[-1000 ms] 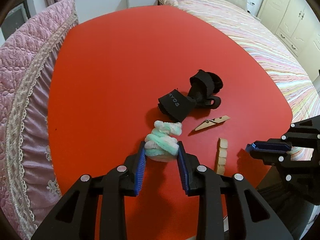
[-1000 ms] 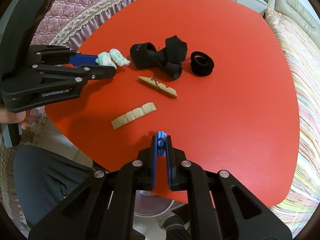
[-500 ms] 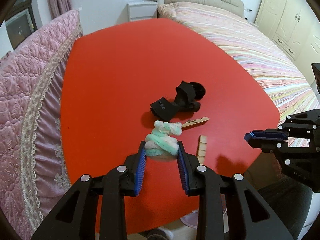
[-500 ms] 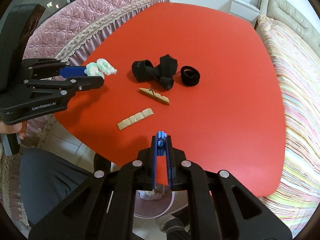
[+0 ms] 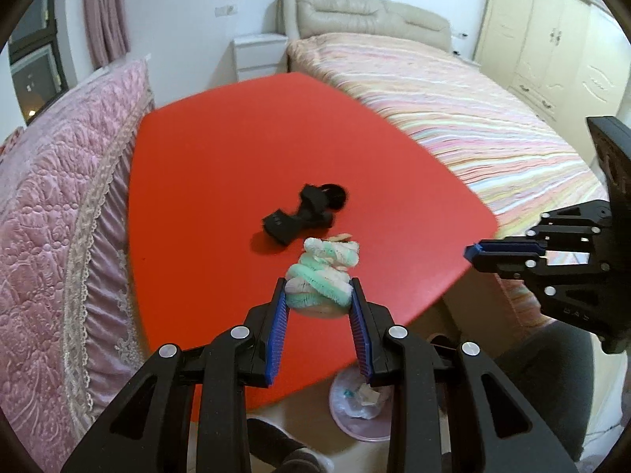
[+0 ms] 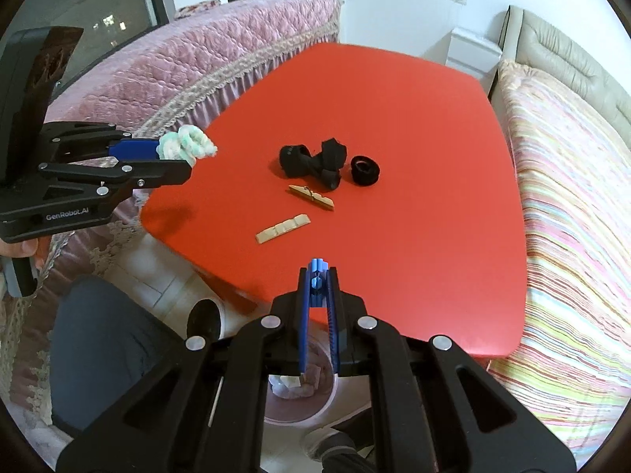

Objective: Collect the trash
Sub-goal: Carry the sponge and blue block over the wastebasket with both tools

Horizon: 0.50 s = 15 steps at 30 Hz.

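Below, pink bin (image 6: 299, 414) holds crumpled paper (image 6: 292, 384); left gripper (image 5: 318, 303) clamps fluffy wad (image 5: 321, 276).

Both wrist views look steeply down from above the near edge of the red table (image 5: 221, 165). The left camera faces far toward the bed (image 5: 434, 90); the right camera faces far-left toward the pink sofa (image 6: 205, 51). Both share the black straps (image 6: 311, 161) mid-table.
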Tool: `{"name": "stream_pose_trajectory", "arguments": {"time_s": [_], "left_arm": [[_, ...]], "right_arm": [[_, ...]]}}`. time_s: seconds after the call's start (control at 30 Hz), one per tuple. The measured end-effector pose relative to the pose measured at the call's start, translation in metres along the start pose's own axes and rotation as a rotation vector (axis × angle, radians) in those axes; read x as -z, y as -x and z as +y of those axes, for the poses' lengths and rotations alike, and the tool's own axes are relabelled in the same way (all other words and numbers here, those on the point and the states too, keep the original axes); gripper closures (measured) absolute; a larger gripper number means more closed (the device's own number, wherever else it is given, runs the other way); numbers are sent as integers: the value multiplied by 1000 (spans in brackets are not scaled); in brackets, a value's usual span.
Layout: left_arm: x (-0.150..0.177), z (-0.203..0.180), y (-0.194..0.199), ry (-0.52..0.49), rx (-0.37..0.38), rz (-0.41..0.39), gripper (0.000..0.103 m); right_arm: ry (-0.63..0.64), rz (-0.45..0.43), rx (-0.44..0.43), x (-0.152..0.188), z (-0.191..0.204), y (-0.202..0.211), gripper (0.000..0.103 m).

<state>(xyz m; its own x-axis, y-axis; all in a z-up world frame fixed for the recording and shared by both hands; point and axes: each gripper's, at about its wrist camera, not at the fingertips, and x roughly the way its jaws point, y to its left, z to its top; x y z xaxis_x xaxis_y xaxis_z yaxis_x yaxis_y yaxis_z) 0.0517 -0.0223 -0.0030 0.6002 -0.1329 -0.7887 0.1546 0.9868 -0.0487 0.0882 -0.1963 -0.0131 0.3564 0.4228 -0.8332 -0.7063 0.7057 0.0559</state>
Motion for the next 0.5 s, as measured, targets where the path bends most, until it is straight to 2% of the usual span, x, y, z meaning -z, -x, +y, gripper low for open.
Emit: {"name": "stream_pose_trajectory", "arguments": {"time_s": [0.27,0.5], "left_arm": [[16,-21,33,-17,43,-45,73],[31,-41,48,-42,65,-47,73]], "right_arm": [[7,-47,-12,21,9,35,95],[-3,-63,-33,42,16,57,95]]}}
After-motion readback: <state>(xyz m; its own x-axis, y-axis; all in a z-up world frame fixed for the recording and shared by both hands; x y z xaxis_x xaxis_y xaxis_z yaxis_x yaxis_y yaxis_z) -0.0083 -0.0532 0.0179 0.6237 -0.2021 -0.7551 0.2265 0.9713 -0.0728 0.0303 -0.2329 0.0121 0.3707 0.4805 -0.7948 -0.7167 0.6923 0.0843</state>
